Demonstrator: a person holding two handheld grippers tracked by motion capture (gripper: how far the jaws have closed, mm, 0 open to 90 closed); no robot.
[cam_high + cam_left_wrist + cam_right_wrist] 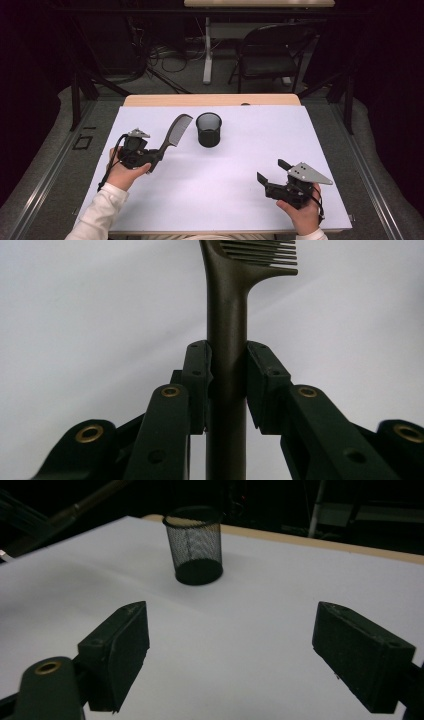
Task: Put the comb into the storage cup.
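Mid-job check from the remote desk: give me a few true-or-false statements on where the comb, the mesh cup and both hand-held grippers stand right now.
1. The left hand-held gripper is clamped on the comb by its handle. True.
2. The comb already stands in the mesh cup. False: it is held left of the cup, outside it.
3. The right hand-held gripper grips the cup. False: its jaws are open with nothing between them, well short of the cup.
4. The cup stands upright on the white table cover. True.
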